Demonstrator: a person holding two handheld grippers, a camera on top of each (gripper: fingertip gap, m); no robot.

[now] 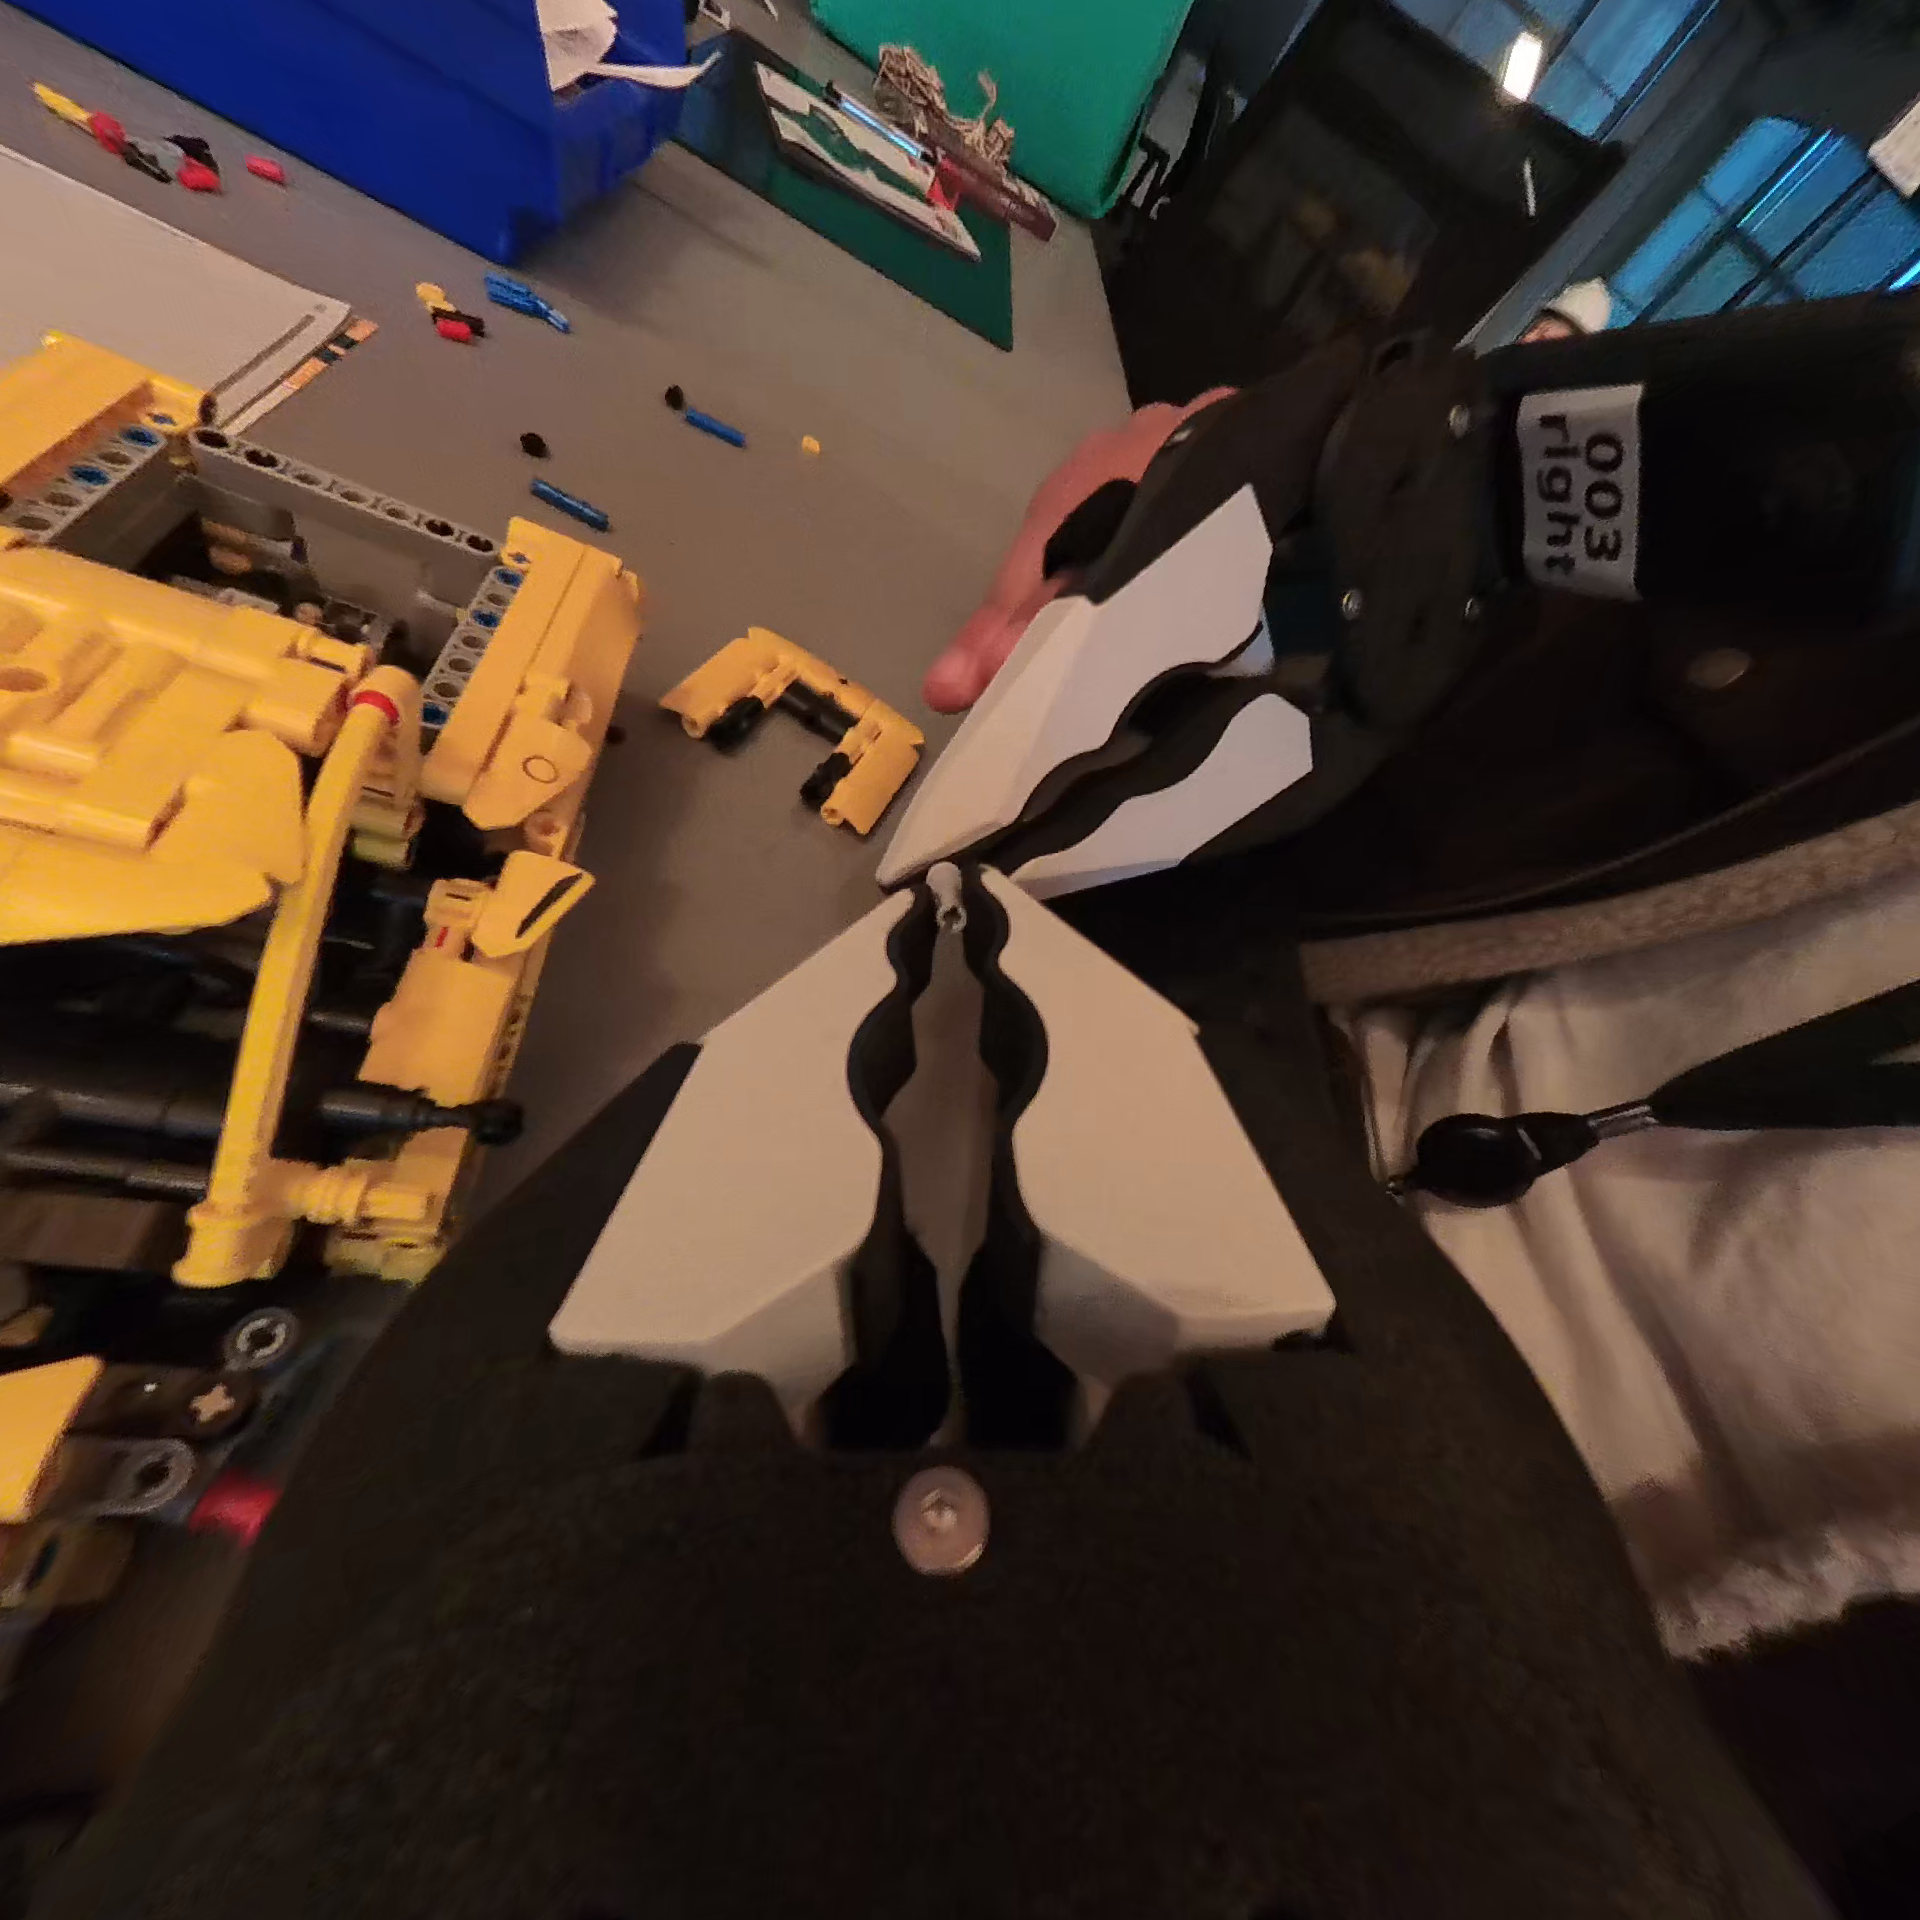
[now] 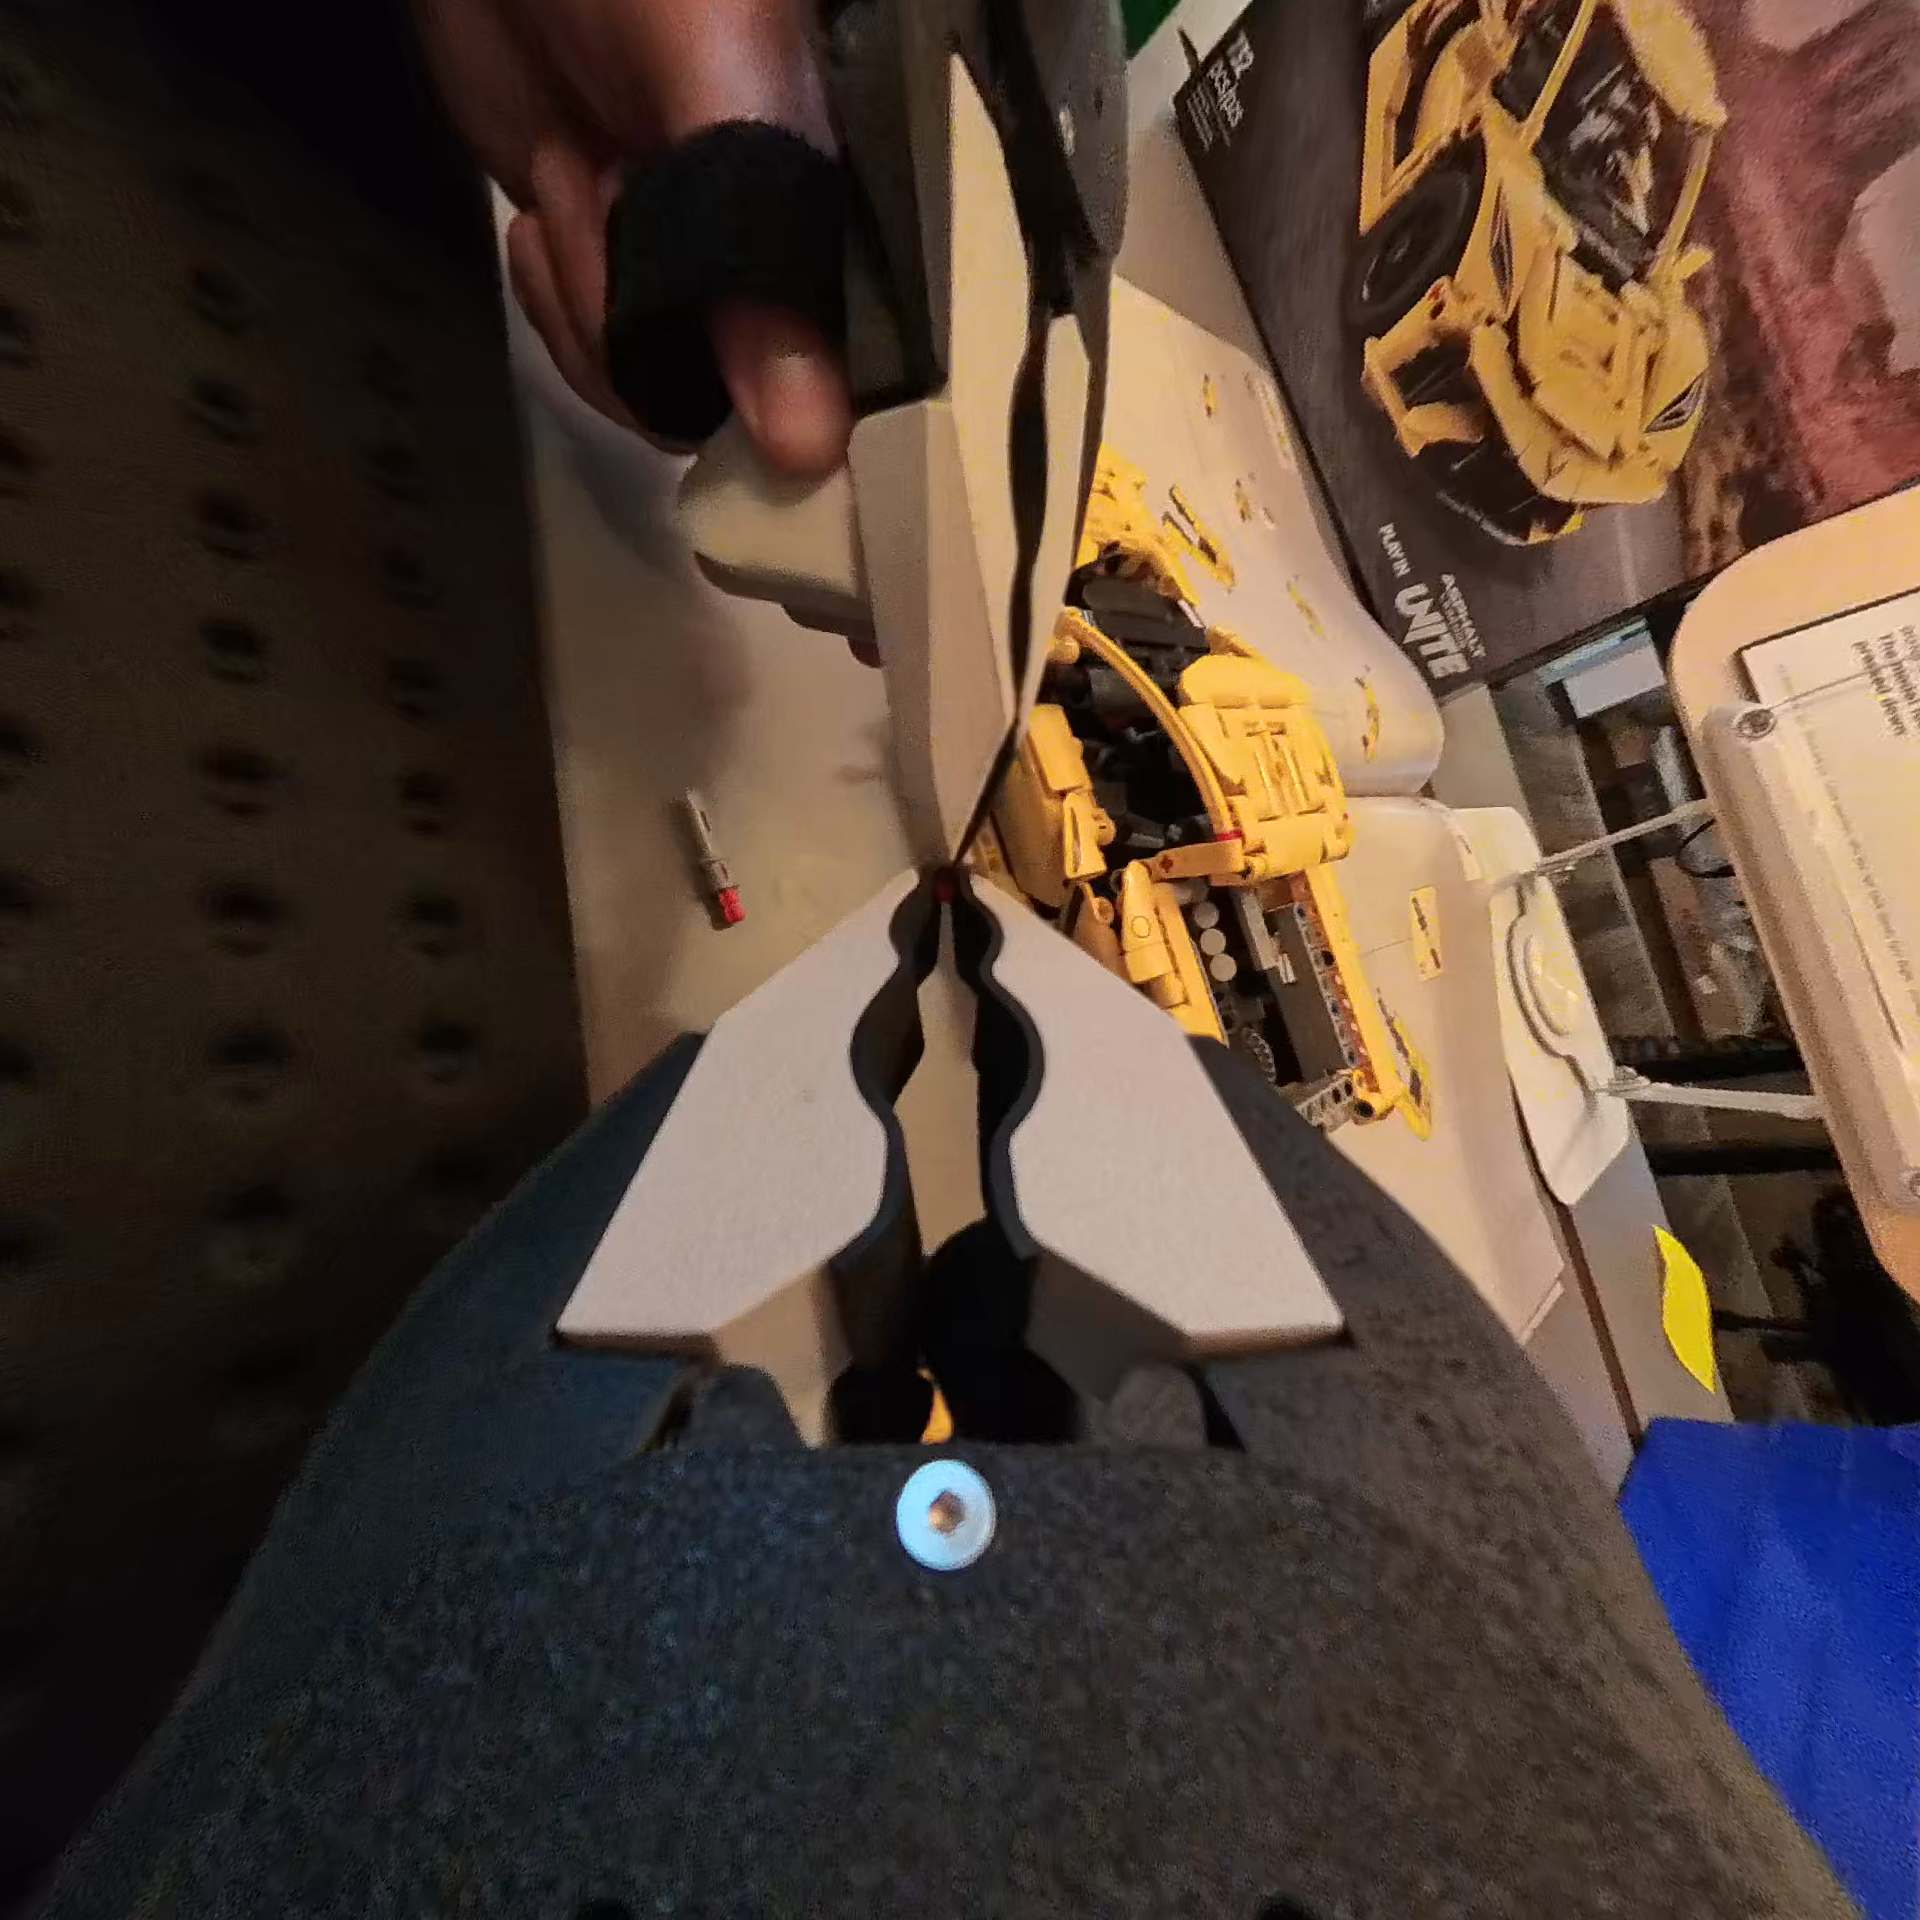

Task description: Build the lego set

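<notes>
My left gripper (image 1: 948, 896) is shut on a small grey pin (image 1: 948, 906) that sticks out of its tips. My right gripper (image 2: 945, 883) is shut on a small red piece (image 2: 945, 888). The two grippers meet tip to tip above the table, so pin and red piece touch or nearly touch. The right gripper shows in the left wrist view (image 1: 966, 868) coming from the upper right. The left gripper shows in the right wrist view (image 2: 961, 847) coming from the top. The yellow lego car (image 1: 260, 831) stands on the table to the left, behind the tips in the right wrist view (image 2: 1195, 831).
A small yellow sub-assembly (image 1: 800, 727) lies near the tips. Another grey pin with a red end (image 2: 712, 857) lies on the table. Loose blue pins (image 1: 569, 504), a blue bin (image 1: 416, 104), a booklet (image 1: 156, 270) and the set's box (image 2: 1507, 312) surround the work area. Left and right tips are no more than a few centimetres apart.
</notes>
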